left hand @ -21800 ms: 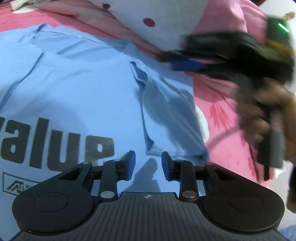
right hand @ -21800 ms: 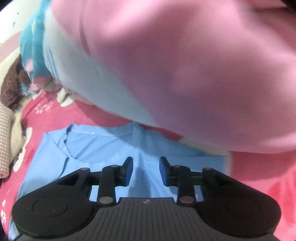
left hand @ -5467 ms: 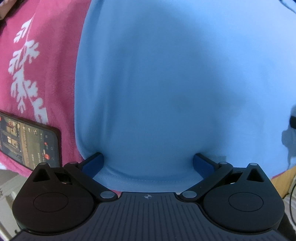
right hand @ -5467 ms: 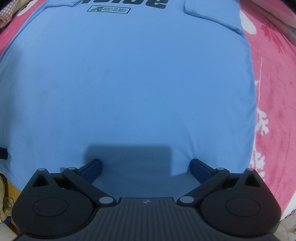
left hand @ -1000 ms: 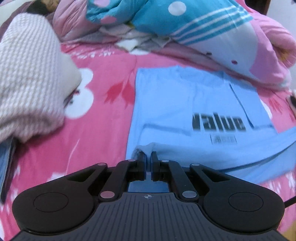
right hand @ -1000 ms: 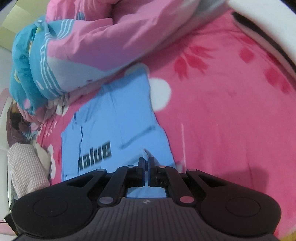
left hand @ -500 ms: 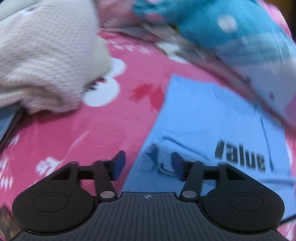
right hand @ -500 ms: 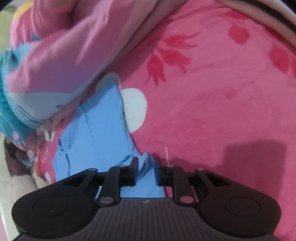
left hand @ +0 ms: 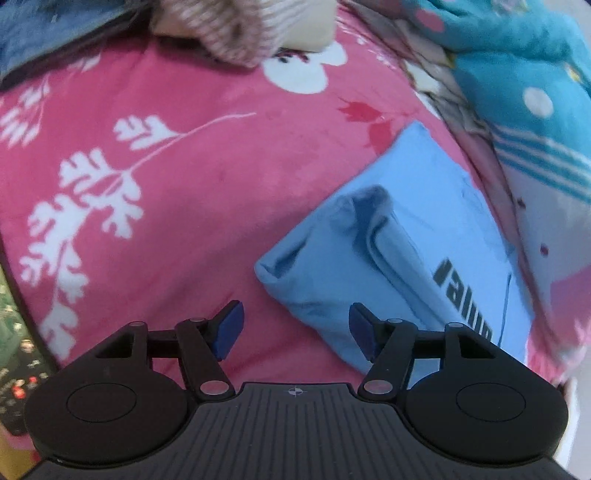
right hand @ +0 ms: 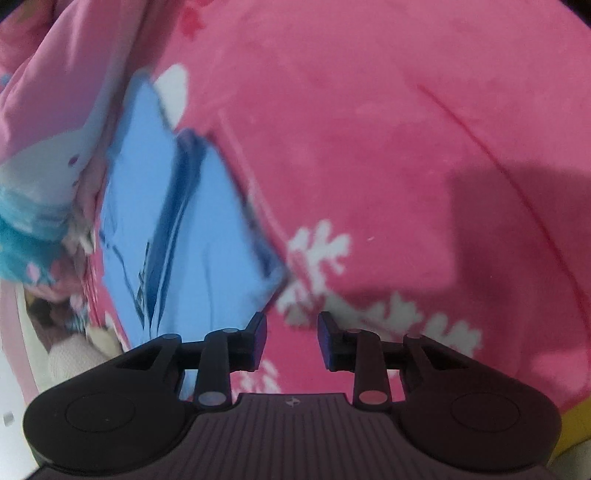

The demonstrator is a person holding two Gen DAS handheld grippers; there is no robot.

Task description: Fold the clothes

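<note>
A light blue T-shirt (left hand: 399, 251) with dark lettering lies folded over on the pink flowered blanket (left hand: 177, 192); its doubled edge faces me. My left gripper (left hand: 295, 326) hangs open just above the shirt's near left corner. Cloth shows below the gap by the right finger, but the pads do not press on it. In the right wrist view the same shirt (right hand: 192, 221) is blurred, up and to the left of my right gripper (right hand: 291, 336). That gripper's jaws are opening and only the blanket (right hand: 369, 147) shows between them.
A beige knitted garment (left hand: 229, 33) and dark blue cloth (left hand: 55, 29) lie at the far side. A turquoise and pink quilt (left hand: 524, 81) is bunched along the shirt's right side, seen as quilt (right hand: 48, 110) too. A lit screen (left hand: 14, 350) sits at the blanket's left edge.
Both grippers were shut on the shirt's hem a second ago; both have let go and opened. They sank towards the blanket and rolled, and the hem now lies on the shirt.
</note>
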